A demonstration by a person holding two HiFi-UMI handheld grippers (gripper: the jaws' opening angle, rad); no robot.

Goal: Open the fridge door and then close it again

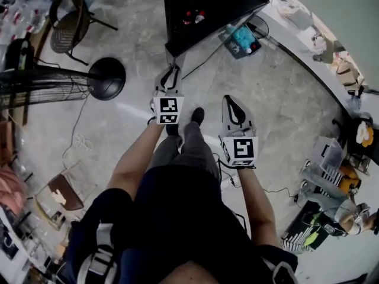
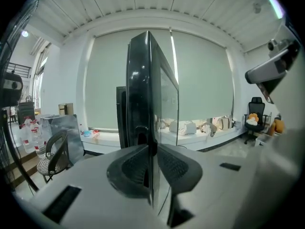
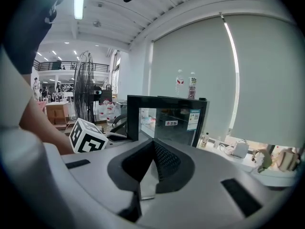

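The black fridge point(image 1: 213, 5) stands at the top of the head view, with its glass door point(image 1: 171, 57) swung out toward me. In the left gripper view the door point(image 2: 143, 80) is edge-on and runs straight up from between the jaws. My left gripper point(image 1: 170, 71) point(image 2: 150, 146) is shut on that free edge, one ribbed pad on each face. My right gripper point(image 1: 233, 103) point(image 3: 153, 144) hangs in the air to the right of the door, shut with nothing in it. It looks toward the fridge point(image 3: 167, 120).
Two bottles point(image 3: 185, 85) stand on top of the fridge. A fan's round black base point(image 1: 106, 78) and a chair point(image 1: 68, 22) are to the left. Cables cross the floor. A teal item point(image 1: 243, 37) lies beside the fridge, and a cluttered bench point(image 1: 331, 58) runs along the right.
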